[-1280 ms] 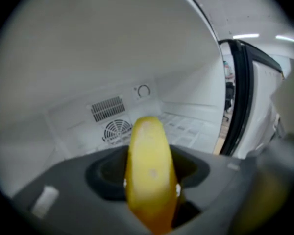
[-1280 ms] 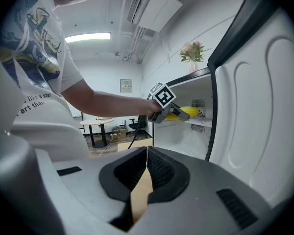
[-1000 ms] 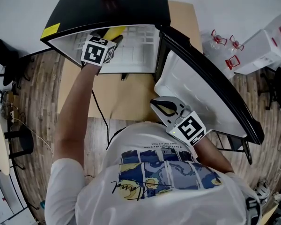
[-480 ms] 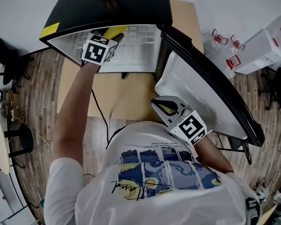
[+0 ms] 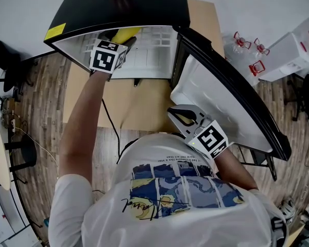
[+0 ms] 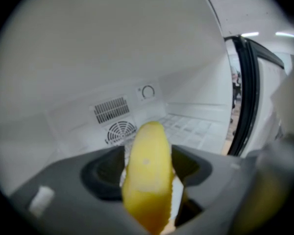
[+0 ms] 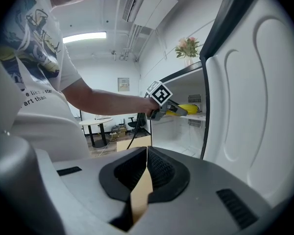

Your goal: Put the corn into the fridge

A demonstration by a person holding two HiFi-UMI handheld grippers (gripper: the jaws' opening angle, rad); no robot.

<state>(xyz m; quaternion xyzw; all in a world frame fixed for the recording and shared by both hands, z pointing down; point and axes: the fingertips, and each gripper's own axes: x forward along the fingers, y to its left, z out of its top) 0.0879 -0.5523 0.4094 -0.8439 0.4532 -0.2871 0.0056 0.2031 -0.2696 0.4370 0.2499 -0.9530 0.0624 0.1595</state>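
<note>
Yellow tapered corn (image 6: 147, 180) lies between the left claw's (image 6: 148, 155) opening jaws; right claw (image 7: 146, 153) closed.

A flat brown cardboard sheet (image 5: 139, 107) lies on the grey-brown wood-plank floor (image 5: 41, 91). Clear plastic jugs with red handles (image 5: 242, 48) stand just beside a white box (image 5: 293, 48). A round white table (image 7: 95, 121) stands well apart, under a long ceiling strip light (image 7: 85, 36). Pink flowers (image 7: 187, 47) sit high up.

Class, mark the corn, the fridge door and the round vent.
corn (image 6: 147, 173): left gripper view, its yellow middle.
fridge door (image 5: 211, 95): head view, white inner lining.
round vent (image 6: 116, 131): left gripper view, grille centre.
</note>
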